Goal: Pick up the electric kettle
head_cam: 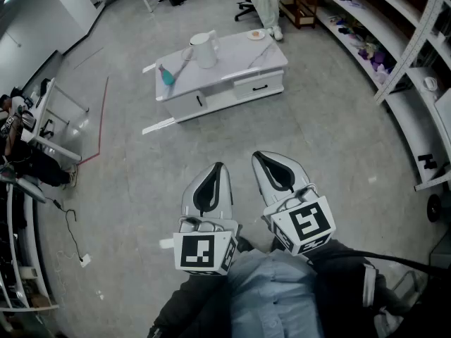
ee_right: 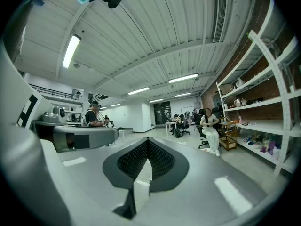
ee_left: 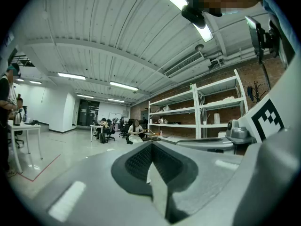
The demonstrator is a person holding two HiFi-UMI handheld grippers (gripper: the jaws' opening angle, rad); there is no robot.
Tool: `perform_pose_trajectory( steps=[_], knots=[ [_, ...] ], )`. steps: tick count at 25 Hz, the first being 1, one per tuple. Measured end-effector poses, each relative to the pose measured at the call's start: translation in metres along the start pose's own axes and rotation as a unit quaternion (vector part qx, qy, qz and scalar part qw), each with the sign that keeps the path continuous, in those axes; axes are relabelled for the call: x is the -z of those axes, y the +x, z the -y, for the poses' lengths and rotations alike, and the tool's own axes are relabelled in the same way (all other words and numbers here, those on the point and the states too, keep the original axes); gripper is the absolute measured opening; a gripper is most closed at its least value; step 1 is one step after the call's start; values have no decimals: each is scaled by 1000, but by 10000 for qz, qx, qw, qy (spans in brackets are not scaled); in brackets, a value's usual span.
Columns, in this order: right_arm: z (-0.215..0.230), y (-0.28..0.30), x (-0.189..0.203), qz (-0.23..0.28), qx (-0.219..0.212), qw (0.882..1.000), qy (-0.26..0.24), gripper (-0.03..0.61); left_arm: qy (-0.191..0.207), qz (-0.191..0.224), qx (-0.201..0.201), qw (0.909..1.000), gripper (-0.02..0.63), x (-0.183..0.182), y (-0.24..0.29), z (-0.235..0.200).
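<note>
The white electric kettle (head_cam: 204, 49) stands on a low white table (head_cam: 232, 72) far ahead across the floor. Both grippers are held close to the person's body, well short of the table. The left gripper (head_cam: 219, 166) and the right gripper (head_cam: 256, 155) point forward side by side, each with its jaw tips together and nothing between them. In the left gripper view the left gripper (ee_left: 151, 143) is shut and aims over the room. The right gripper (ee_right: 147, 140) looks the same in the right gripper view. Neither gripper view shows the kettle.
On the table also lie a teal spray bottle (head_cam: 166, 75) and a small plate (head_cam: 256, 34). A seated person in white (head_cam: 266, 2) is behind it. Shelving (head_cam: 394, 41) runs along the right, desks (head_cam: 49, 118) along the left, and grey floor lies between me and the table.
</note>
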State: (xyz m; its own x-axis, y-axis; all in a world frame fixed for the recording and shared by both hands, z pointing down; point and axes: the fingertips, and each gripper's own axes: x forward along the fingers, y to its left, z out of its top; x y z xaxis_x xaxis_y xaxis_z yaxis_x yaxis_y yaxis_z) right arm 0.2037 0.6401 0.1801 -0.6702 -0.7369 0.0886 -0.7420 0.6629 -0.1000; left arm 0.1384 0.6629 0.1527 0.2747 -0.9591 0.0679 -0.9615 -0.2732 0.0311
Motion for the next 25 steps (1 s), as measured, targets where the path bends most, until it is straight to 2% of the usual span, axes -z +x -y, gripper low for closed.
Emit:
perform_pose_trajectory(
  steps=[10,20,25],
  knots=[
    [17,-19,2,103,10,9999,110,23,29,-75,109,9999,3,6,7,24],
    [51,-62,15,184,-29,9984,525,25,-83,-294,226,9993,3,18,17,76],
    [68,-78,35,107,68,9972,730,25,-65,-501,444,9977,3,37,23,106]
  ],
)
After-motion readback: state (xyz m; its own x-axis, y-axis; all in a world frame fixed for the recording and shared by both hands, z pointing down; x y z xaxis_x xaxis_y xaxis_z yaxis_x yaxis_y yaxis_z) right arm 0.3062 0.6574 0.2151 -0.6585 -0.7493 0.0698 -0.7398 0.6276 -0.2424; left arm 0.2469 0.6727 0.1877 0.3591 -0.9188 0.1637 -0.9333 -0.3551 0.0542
